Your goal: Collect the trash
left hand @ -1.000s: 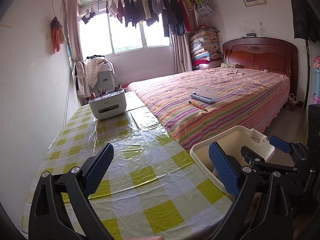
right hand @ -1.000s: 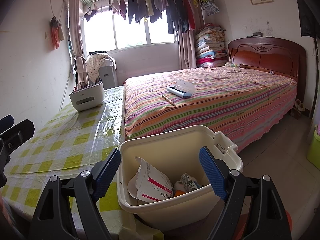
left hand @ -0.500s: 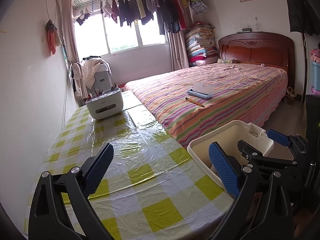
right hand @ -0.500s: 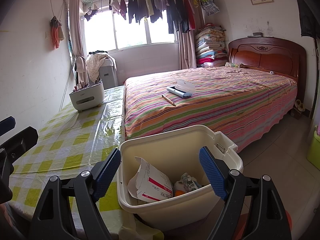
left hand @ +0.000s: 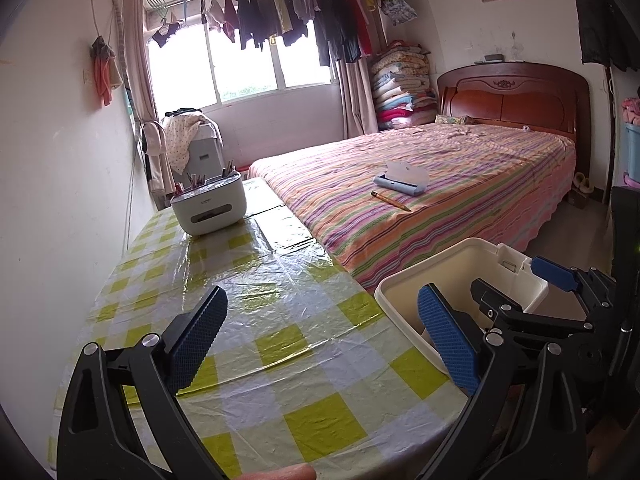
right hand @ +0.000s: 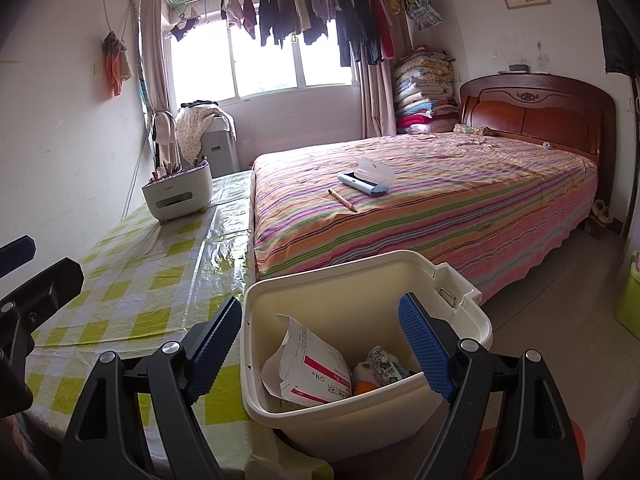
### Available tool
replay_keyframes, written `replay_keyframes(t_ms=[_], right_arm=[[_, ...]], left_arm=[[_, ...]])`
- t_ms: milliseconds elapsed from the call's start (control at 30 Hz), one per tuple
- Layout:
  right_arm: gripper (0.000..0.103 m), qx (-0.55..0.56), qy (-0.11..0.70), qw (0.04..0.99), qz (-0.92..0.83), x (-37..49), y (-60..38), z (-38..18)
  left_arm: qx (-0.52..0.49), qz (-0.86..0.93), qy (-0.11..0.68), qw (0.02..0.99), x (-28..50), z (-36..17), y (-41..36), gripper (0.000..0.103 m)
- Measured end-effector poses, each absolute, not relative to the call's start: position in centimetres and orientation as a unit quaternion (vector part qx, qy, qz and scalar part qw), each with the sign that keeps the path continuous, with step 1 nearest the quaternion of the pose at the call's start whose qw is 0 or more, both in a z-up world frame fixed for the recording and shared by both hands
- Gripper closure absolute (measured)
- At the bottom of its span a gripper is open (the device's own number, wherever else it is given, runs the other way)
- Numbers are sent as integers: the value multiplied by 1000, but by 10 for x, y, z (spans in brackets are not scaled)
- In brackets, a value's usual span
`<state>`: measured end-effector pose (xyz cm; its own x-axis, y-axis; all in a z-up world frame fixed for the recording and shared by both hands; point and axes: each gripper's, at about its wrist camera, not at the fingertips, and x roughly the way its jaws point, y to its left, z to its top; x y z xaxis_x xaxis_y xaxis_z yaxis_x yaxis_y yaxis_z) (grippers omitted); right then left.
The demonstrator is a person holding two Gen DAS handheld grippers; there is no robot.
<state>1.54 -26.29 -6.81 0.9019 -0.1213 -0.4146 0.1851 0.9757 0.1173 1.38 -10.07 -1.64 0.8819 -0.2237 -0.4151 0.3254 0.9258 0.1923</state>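
A cream trash bin (right hand: 464,312) stands beside the table's right edge, also in the left wrist view (left hand: 404,292). Inside lie a torn white carton with a red stripe (right hand: 310,372), a crumpled wrapper (right hand: 380,362) and something orange (right hand: 366,387). My right gripper (right hand: 320,352) is open and empty, held over the bin's near rim. My left gripper (left hand: 322,340) is open and empty above the yellow-checked tablecloth (left hand: 224,280). A pencil (right hand: 342,200) and an open blue case (right hand: 364,179) lie on the striped bed (right hand: 460,200).
A white desk organizer with pens (left hand: 208,202) stands at the table's far end by the wall. The bed runs along the table's right side. Bare floor (right hand: 560,320) lies right of the bin, with a green tub (right hand: 630,300) at the edge.
The left gripper has tilted slightly, shifting its view of the table and bin a little. The right gripper and bin contents have hardly moved.
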Motion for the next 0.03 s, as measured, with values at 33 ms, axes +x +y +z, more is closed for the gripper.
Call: replay_keyframes(t_ms=[33], right_arm=[[24,77,207,972,-77,15,-261,-68]], left_arm=[[129,-143,198,961,14,-17,-100,8]])
